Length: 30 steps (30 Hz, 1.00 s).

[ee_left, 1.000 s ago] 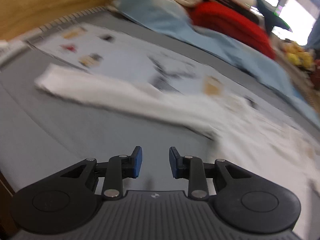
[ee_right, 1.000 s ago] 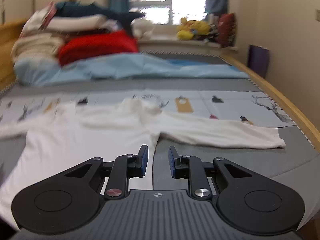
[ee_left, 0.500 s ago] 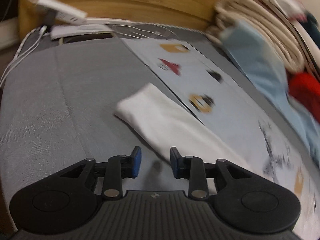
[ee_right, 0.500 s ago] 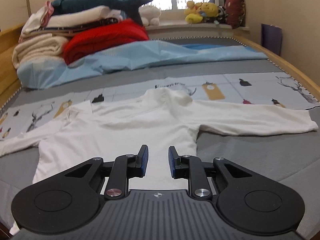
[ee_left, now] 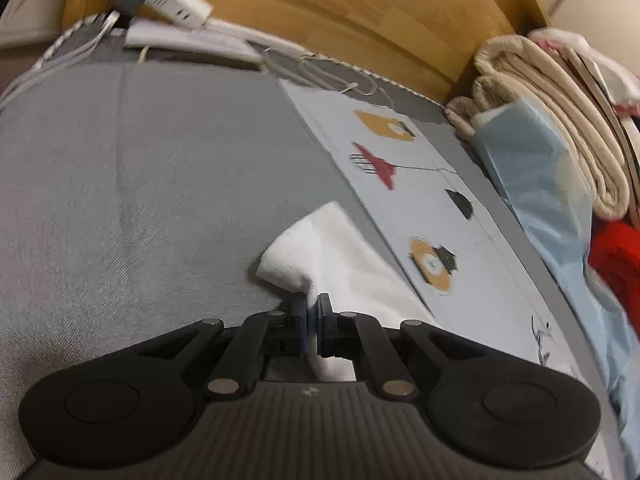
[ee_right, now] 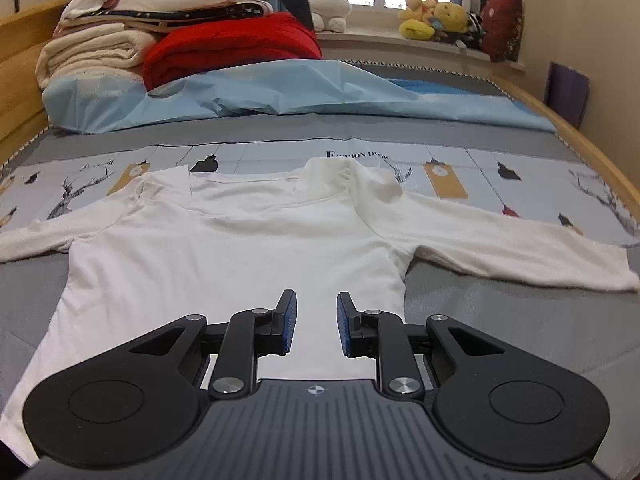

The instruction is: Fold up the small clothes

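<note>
Since a second ago the left gripper [ee_left: 311,312] has swung along the sleeve to its cuff [ee_left: 296,256], at the centre of the left wrist frame, and its jaws have pinched shut on the cuff's near edge. The white shirt [ee_right: 224,256] lies flat across the middle of the right wrist frame, its other sleeve [ee_right: 520,252] stretched toward the right edge. The right gripper [ee_right: 316,324] hovers over the hem at lower centre, jaws narrowly apart, nothing between them. The bite probably takes both layers, though blur hides this. Carry the cuff low and straight across the chest, keeping the sleeve taut.
</note>
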### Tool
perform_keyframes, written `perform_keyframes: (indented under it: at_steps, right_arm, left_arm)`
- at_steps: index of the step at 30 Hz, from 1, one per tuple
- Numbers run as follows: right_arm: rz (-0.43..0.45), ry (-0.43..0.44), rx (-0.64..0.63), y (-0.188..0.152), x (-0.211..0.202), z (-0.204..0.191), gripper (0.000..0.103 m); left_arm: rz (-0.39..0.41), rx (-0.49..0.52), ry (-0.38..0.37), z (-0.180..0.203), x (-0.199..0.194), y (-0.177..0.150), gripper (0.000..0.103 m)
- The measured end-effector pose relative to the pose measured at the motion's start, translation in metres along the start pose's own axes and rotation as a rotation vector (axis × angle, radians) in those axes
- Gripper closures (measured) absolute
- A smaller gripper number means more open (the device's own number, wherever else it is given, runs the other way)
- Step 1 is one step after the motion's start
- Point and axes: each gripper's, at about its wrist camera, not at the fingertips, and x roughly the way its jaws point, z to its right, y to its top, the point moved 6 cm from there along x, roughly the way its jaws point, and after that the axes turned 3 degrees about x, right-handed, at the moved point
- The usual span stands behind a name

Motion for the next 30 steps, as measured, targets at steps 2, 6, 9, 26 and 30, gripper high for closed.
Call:
perform_keyframes:
  at_steps: [2,6,9,26,30]
  right_arm:
    - [-0.005,0.022,0.006,0.006,0.009,-0.006,0.08]
    - [-0.009,0.085,-0.006,0.021,0.041,-0.029,0.08]
    - [-0.017,0.124,0.006,0.027,0.066,-0.043,0.081]
    - [-0.093,0.075,0.324,0.038,0.101,0.025,0.084]
    - [-0.121,0.112,0.36,0.041,0.107,0.024,0.084]
  left_arm:
    - [0.015,0.036,-0.041,0.023,-0.011,0.003,0.099]
    - [0.029,0.152,-0.187,0.092,-0.051,-0.003,0.099]
    - [0.009,0.253,-0.304,0.151,-0.086,-0.028,0.099]
    - [-0.474,0.637,-0.915,0.417,-0.258,-0.355,0.081]
    - [-0.346,0.667,-0.74,0.401,-0.255,-0.31,0.08]
